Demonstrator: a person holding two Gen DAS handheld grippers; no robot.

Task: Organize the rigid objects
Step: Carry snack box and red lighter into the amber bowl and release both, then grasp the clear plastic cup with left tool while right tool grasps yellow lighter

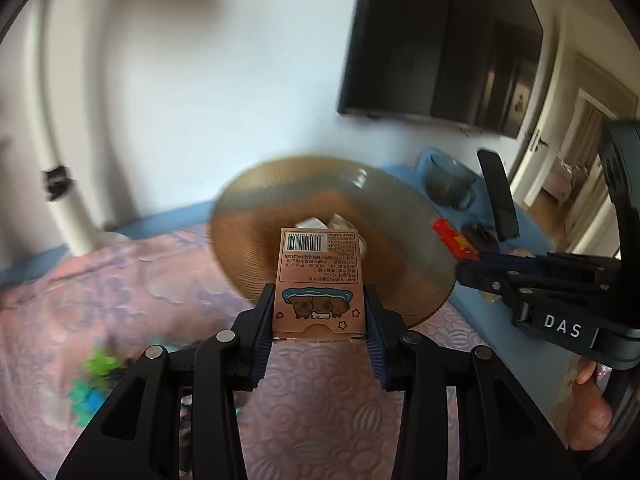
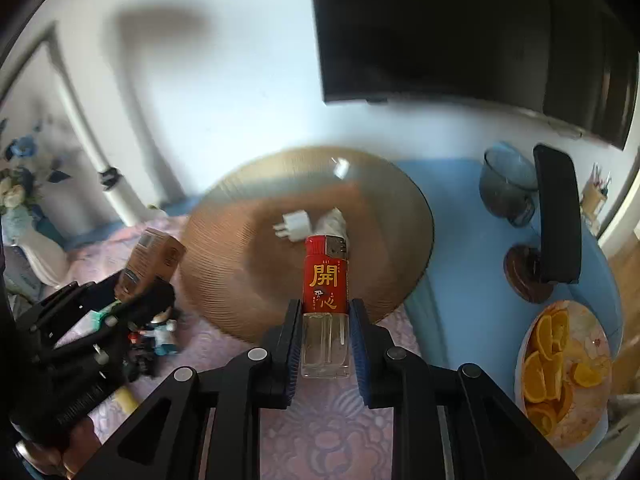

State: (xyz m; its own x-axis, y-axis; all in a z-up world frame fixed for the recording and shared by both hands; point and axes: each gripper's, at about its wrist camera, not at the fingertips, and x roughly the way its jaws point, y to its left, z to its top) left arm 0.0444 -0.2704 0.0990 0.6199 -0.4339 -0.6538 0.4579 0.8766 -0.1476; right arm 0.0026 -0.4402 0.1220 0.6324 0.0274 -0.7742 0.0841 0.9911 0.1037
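Probably home: wall television (image 2: pixel 472 32), orange plate (image 2: pixel 568 372).

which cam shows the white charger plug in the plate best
The right wrist view: the white charger plug lies unobstructed on the amber plate. In the left wrist view the held pink box hides nearly all of it.

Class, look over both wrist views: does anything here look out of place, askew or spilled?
Nothing spilled or damaged. Only oddity: a white plug adapter lies in the amber glass dish, an unusual place for it.
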